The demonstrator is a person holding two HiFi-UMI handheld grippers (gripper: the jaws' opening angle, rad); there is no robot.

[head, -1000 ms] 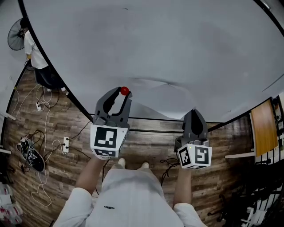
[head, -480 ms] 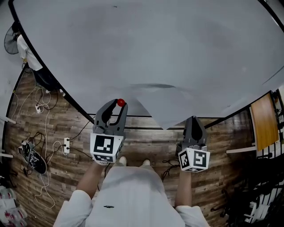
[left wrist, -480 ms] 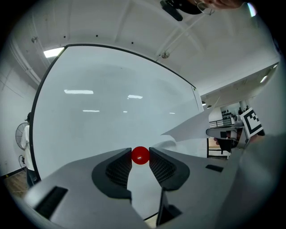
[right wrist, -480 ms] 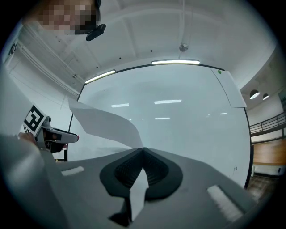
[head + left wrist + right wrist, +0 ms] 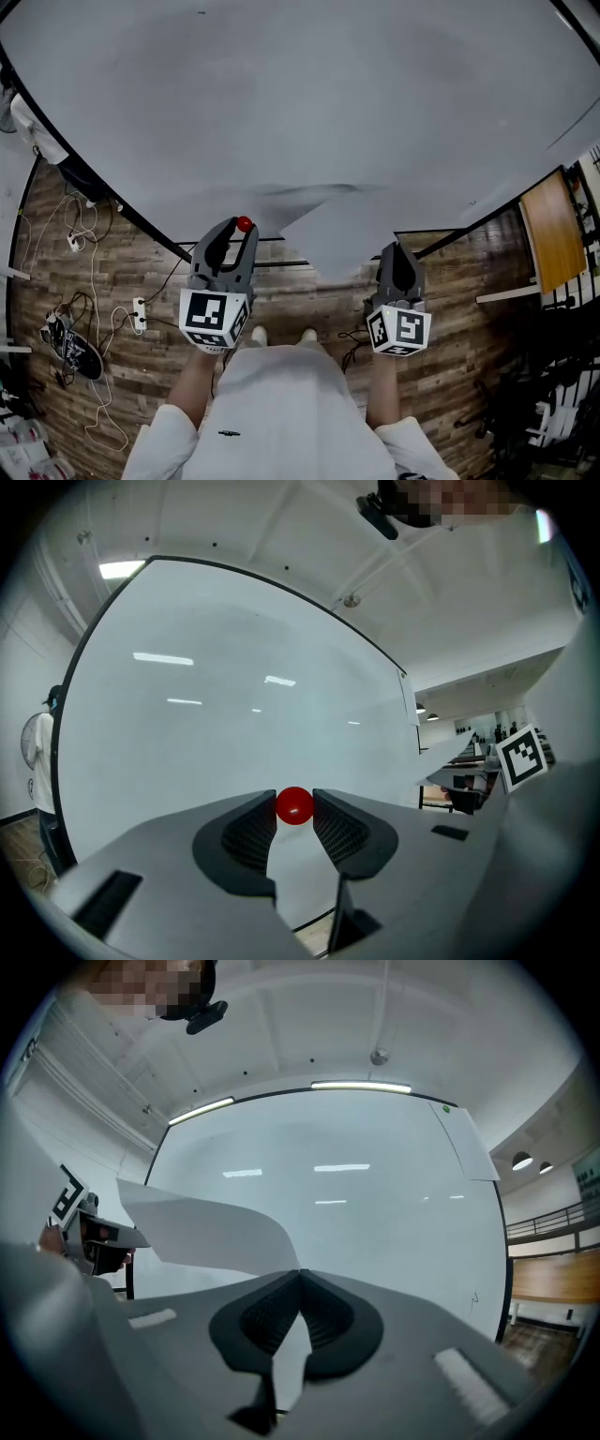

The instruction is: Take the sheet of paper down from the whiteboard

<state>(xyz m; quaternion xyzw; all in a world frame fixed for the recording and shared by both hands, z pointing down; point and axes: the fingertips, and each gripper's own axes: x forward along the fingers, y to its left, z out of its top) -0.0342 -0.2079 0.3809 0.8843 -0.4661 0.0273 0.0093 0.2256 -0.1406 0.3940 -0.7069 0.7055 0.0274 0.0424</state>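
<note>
Overhead first: across the upper frame, the grey whiteboard point(image 5: 300, 103) with its black edge, above a plank floor point(image 5: 141, 262). At lower centre, the sheet of paper point(image 5: 342, 234), curled away from the board and hanging forward to a point. At its lower right edge, the right gripper point(image 5: 392, 251), narrowed to a pinch on the sheet. Left of the paper, the left gripper point(image 5: 234, 234), closed on a small red magnet point(image 5: 244, 224) at its tips, near the sheet's left edge. At far left on the floor, white cables and a power strip point(image 5: 139, 309).

Next, the left gripper view: at lower centre, the red magnet point(image 5: 294, 805), squeezed between the two ribbed pads point(image 5: 251, 832), with the whiteboard point(image 5: 234, 705) filling the frame behind. At mid right, a curled corner of the paper point(image 5: 459, 761), and beside it the marker cube point(image 5: 521, 757) of the other gripper.

Lastly, the right gripper view: jaws pressed together at centre on the paper point(image 5: 206, 1227), with the sheet sweeping up and out toward the left of the frame and a strip of it showing below the pads. Behind, the whiteboard point(image 5: 375, 1204), with a ceiling light strip point(image 5: 361, 1085) along its top edge.
</note>
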